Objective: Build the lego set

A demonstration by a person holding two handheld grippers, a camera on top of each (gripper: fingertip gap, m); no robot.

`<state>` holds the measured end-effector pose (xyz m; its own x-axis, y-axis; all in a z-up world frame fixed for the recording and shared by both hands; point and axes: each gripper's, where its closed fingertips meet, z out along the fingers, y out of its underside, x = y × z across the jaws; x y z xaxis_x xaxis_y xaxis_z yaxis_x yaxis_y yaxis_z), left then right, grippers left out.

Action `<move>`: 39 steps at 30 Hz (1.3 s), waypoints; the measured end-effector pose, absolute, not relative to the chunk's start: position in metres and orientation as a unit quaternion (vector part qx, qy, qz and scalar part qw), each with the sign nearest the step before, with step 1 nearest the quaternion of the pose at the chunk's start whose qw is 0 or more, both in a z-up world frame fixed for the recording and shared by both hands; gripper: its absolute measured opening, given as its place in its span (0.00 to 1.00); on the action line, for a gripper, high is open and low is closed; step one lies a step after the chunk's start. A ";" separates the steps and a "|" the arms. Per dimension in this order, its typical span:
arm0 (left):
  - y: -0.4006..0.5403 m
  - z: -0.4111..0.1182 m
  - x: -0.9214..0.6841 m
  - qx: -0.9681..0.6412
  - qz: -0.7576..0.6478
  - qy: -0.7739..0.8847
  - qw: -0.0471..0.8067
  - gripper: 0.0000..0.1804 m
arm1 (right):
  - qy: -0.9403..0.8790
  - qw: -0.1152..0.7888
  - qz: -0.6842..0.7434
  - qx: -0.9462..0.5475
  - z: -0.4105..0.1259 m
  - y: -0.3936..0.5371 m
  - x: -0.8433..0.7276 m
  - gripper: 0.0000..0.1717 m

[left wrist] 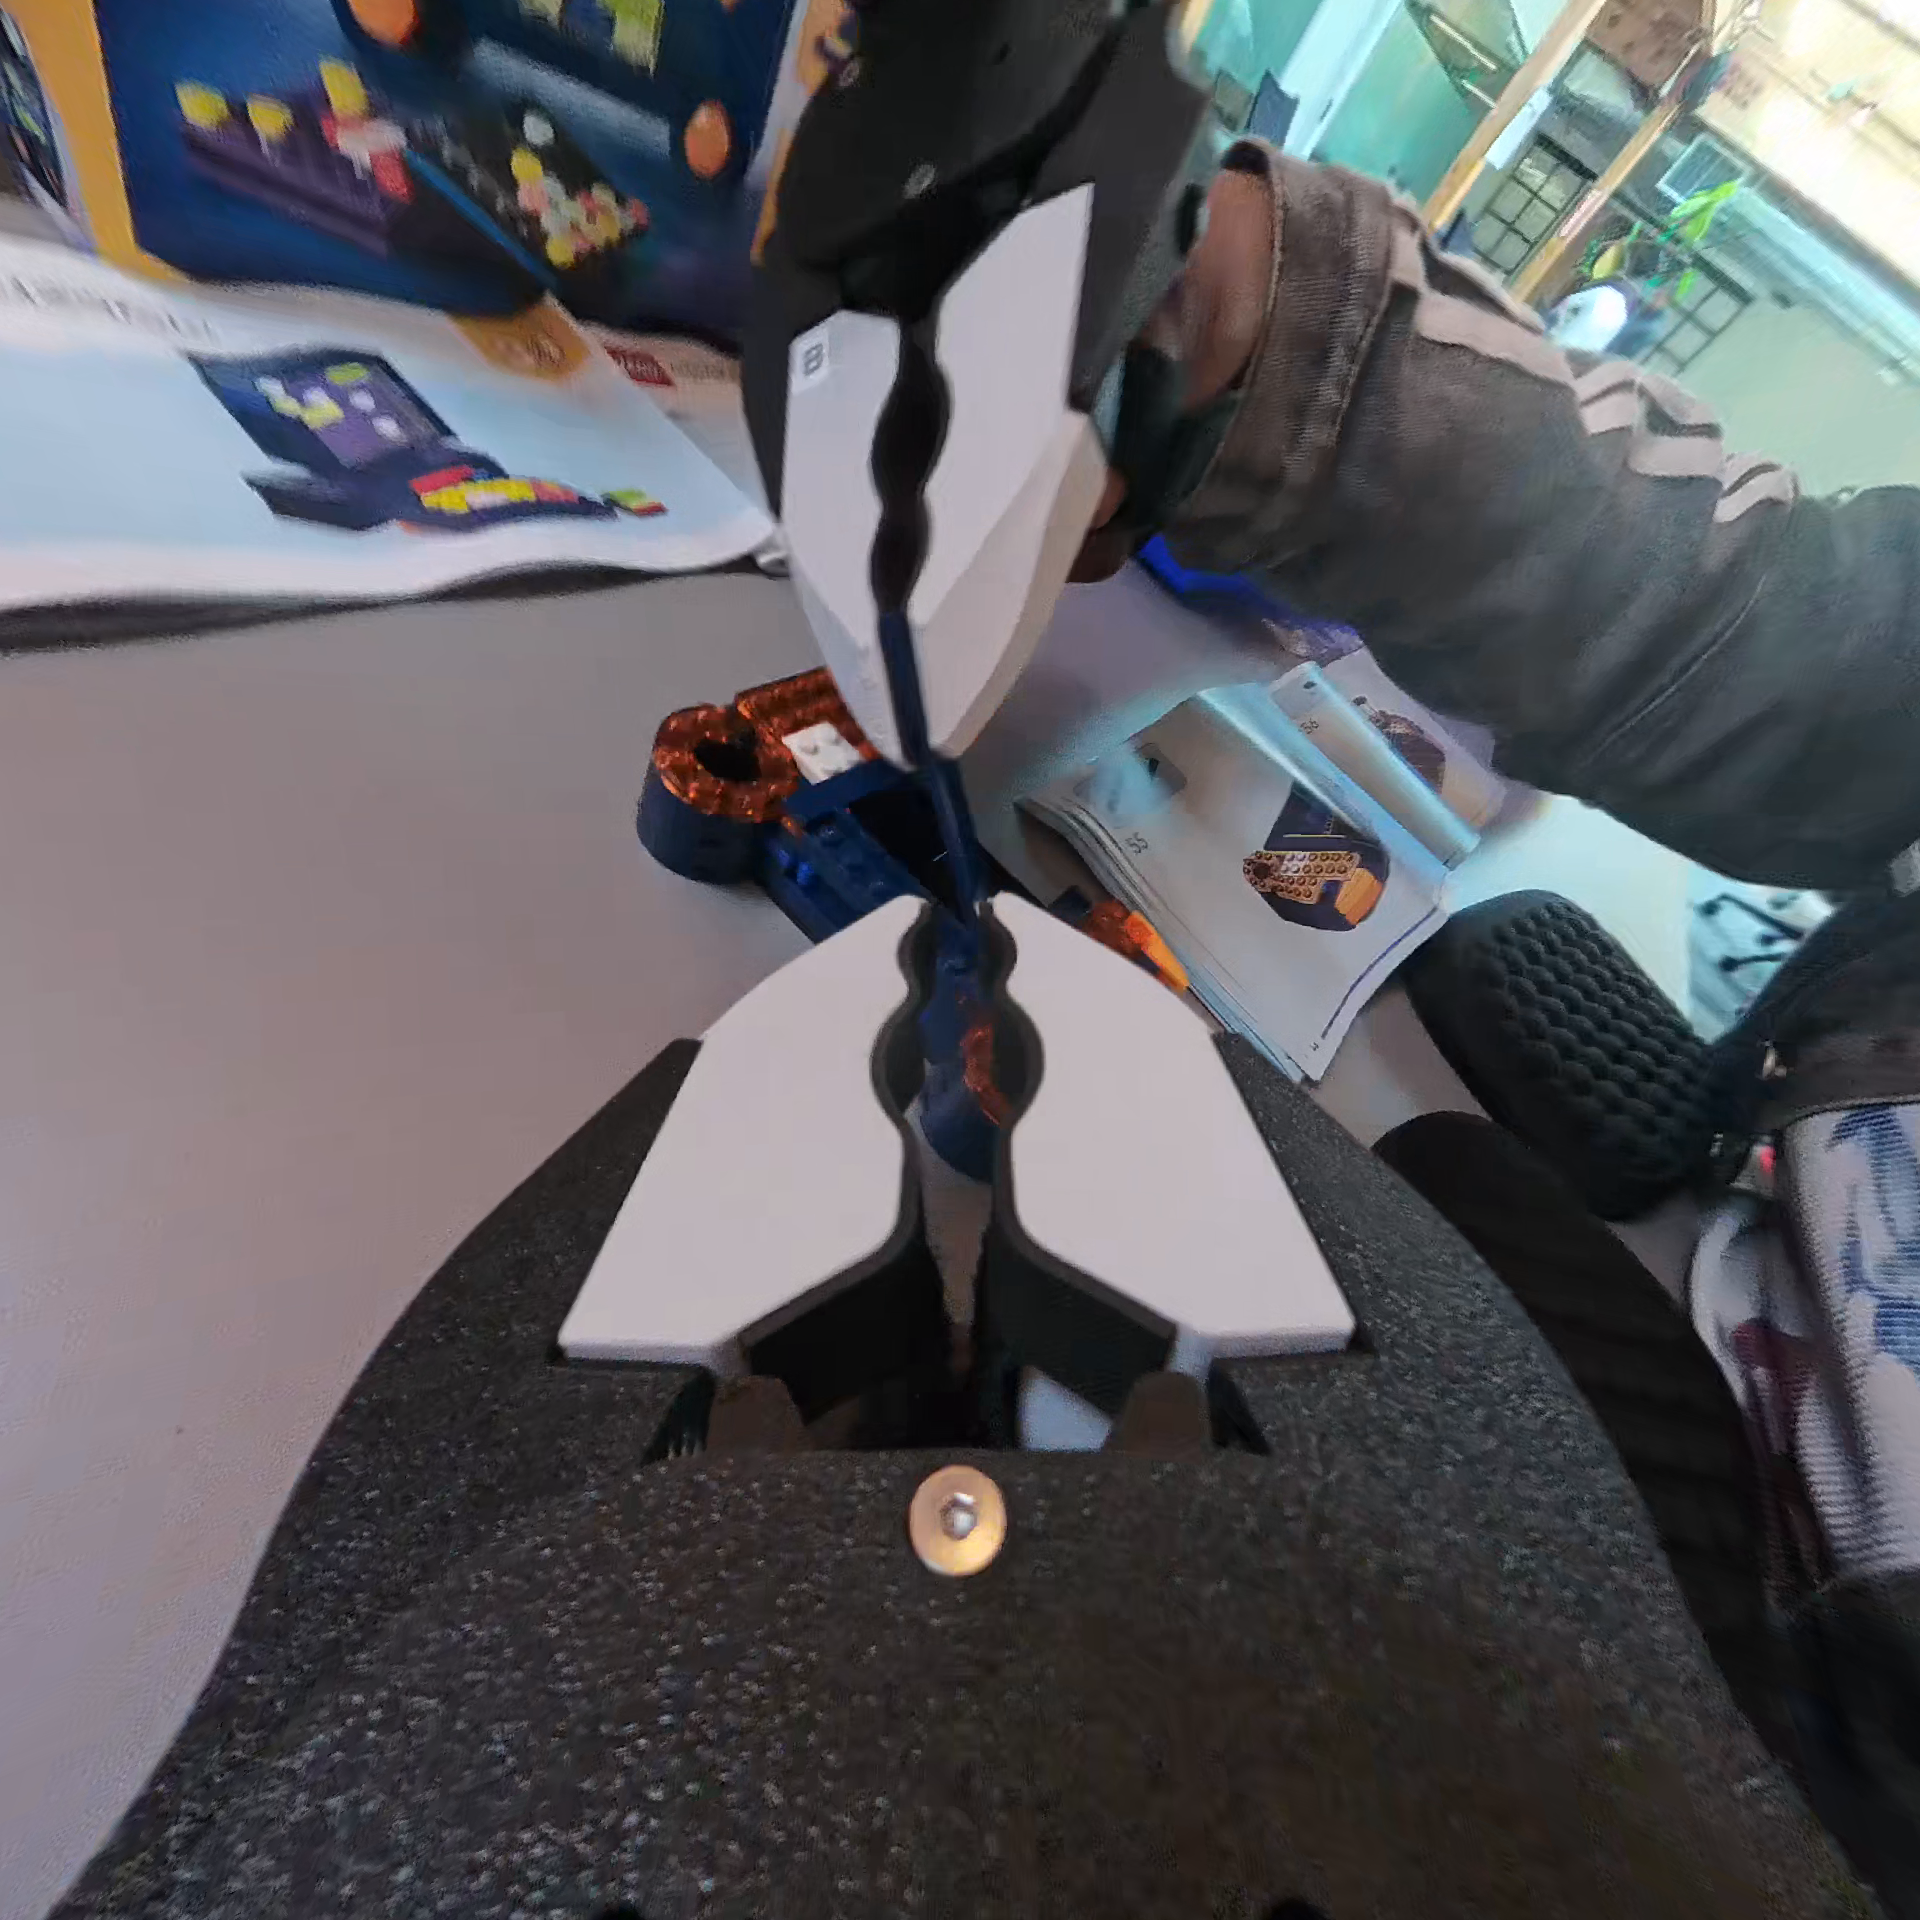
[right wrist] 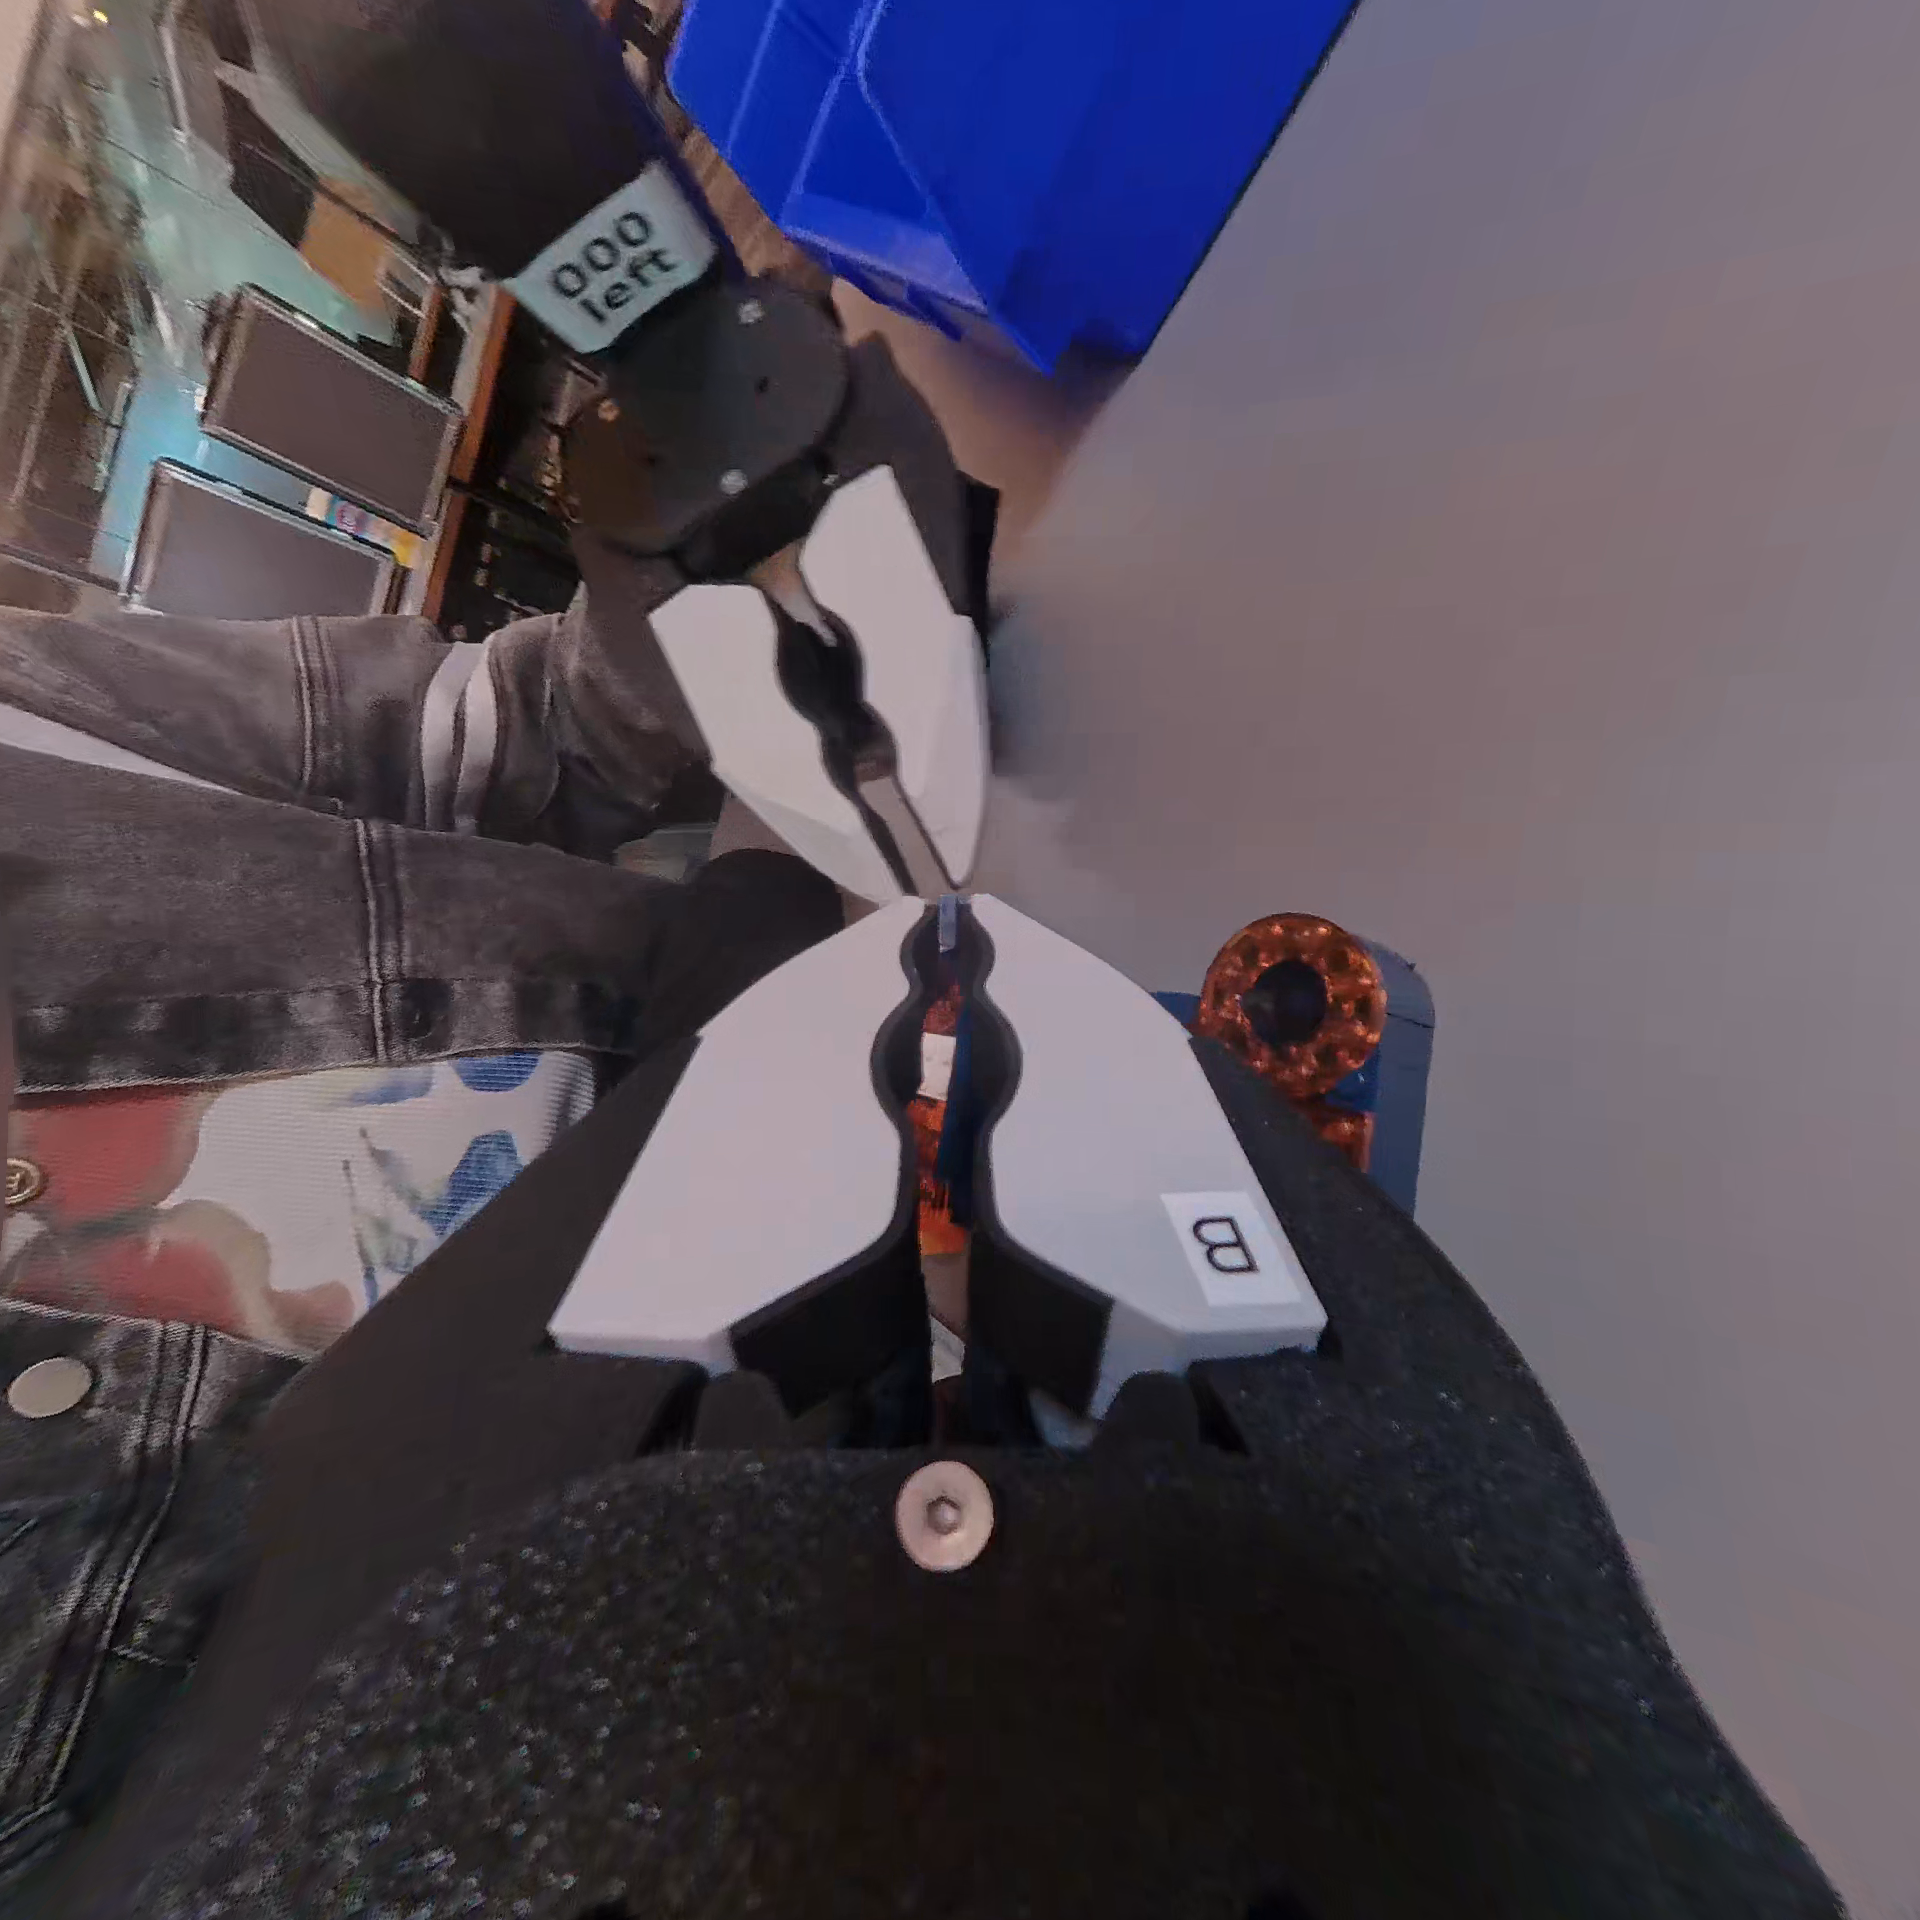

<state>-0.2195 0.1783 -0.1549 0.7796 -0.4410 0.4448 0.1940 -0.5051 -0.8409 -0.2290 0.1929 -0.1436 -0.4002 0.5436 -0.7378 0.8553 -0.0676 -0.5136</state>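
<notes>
left gripper (left wrist: 956, 920): jaws nearly closed with a narrow slit. The tips pinch the near end of a thin dark-blue strip (left wrist: 940, 800), directly above the brick build (left wrist: 748, 790).
right gripper (right wrist: 951, 914): jaws closed tight on the far end of the same strip, pads pressing both faces. It is above the build, tip to tip with the left gripper.
strip: seen edge-on, it runs slanted between the two pairs of tips. It is off the table (left wrist: 312, 831), over the build's open dark-blue frame.
brick build: dark-blue body, glittery orange ring at one end and a small white plate beside the ring. It sits on the table.
writing: white sticker (right wrist: 1231, 1247) with one letter on the right gripper's finger. Pale label (right wrist: 613, 270) with digits and a word on the left gripper's body. There are page numbers on the booklet (left wrist: 1278, 862) and printed logos on the box (left wrist: 312, 135).
left view only: the booklet lies open just right of the build, with a build-step picture showing. The toy box stands behind the build, with a large printed sheet (left wrist: 312, 447) flat in front of it. The strip shows at full length.
right view only: blue plastic bin (right wrist: 1039, 156) beyond the build, dark screens (right wrist: 312, 416) on shelving far off. Only the strip's end shows here, as a small blue-grey stub at the tips.
pose: the right gripper comes down steeply onto the strip, with a grey denim sleeve (left wrist: 1455, 468) behind it. The left gripper meets it from the opposite side, fingers angled up off the table.
</notes>
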 end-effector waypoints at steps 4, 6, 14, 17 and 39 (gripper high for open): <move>0.182 -0.156 -0.214 -0.801 -0.358 0.086 0.472 0.04 | 0.658 0.159 -0.518 0.523 -0.144 0.193 -0.226 0.01; 0.182 -0.158 -0.208 -0.800 -0.381 0.094 0.454 0.04 | 0.654 0.159 -0.520 0.526 -0.146 0.193 -0.227 0.02; 0.185 -0.162 -0.206 -0.800 -0.433 0.077 0.409 0.01 | 0.646 0.158 -0.521 0.534 -0.150 0.196 -0.225 0.03; 0.182 -0.169 -0.206 -0.809 -0.456 0.070 0.365 0.01 | 0.633 0.121 -0.511 0.569 -0.150 0.214 -0.225 0.11; 0.209 -0.064 -0.130 -0.712 -0.426 0.115 0.546 0.01 | 0.659 -0.390 -0.359 0.533 -0.111 0.213 -0.002 0.12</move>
<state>-0.1295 0.2089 -0.0643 0.6106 -0.6288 0.4815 0.3021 -0.3770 -0.8755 -0.0020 0.2130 -0.1106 -0.1260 0.9832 0.1321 0.4231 0.1737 -0.8893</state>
